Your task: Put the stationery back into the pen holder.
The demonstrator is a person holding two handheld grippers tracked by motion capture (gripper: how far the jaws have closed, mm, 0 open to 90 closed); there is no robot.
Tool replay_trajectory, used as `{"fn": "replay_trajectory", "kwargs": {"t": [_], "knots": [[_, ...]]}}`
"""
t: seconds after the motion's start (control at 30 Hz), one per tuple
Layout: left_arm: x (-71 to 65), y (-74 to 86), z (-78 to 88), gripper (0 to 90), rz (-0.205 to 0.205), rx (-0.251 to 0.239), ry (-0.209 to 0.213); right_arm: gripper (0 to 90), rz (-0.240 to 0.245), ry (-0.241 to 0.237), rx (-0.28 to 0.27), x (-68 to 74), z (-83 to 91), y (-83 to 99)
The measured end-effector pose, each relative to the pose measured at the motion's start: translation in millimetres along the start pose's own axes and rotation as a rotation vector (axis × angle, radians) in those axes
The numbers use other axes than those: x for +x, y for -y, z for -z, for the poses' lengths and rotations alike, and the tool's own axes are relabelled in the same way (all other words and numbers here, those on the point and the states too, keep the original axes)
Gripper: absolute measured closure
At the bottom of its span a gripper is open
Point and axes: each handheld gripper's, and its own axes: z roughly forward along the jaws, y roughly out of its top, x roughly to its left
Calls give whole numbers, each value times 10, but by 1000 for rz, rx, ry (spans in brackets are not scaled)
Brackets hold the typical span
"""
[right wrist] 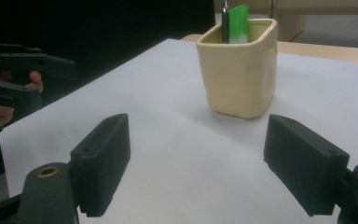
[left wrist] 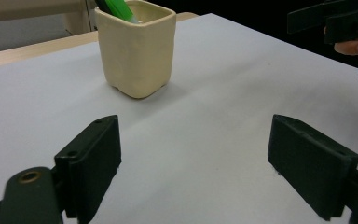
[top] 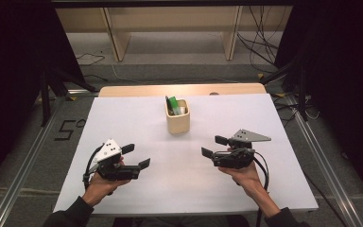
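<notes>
Dark curtains close off both sides of the room, and beyond the far edge of your surface (top: 123,142) you can see pale wooden furniture legs and loose cables on a grey floor. A white sheet covers nearly all of the surface, with a strip of bare wood showing along the far edge.

Toward the far middle of that sheet stands a cream square cup (top: 177,116), upright, well apart from both of your hands. It looks like glazed ceramic, so judge it as stiff, fairly heavy for its size, smooth enough to slip, and likely to chip if knocked over. If you mean to lift it, take it across two opposite flat walls below the rim, not by a corner.

Your left tongs (top: 138,156) hover near the left front of the sheet, jaws spread wide with nothing between them. Your right tongs (top: 214,146) sit opposite, equally spread and empty.

Inside the cup stand a green flat piece (right wrist: 238,24) and a slim dark pen-like rod (right wrist: 225,21), both leaning on the far wall. They look light and stiff; pinch either above the rim.
</notes>
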Motion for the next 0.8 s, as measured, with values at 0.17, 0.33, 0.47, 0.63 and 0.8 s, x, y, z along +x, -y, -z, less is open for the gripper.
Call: {"fn": "replay_trajectory", "kwargs": {"t": [0.17, 0.33, 0.47, 0.63, 0.8], "knots": [[-16, 6, 21, 167, -1, 1, 4, 226, -1, 8, 1, 6, 70, 64], [-17, 9, 43, 167, 2, -4, 6, 225, 1, 8, 4, 13, 112, 118], [-29, 16, 49, 167, -2, 3, 9, 224, 2, 12, 5, 24, 151, 156], [-38, 24, 54, 167, -5, 6, 10, 223, 7, 15, -3, 32, 224, 201], [-51, 31, 69, 167, -3, 4, 16, 219, 27, 35, 13, 47, 270, 262]]}}
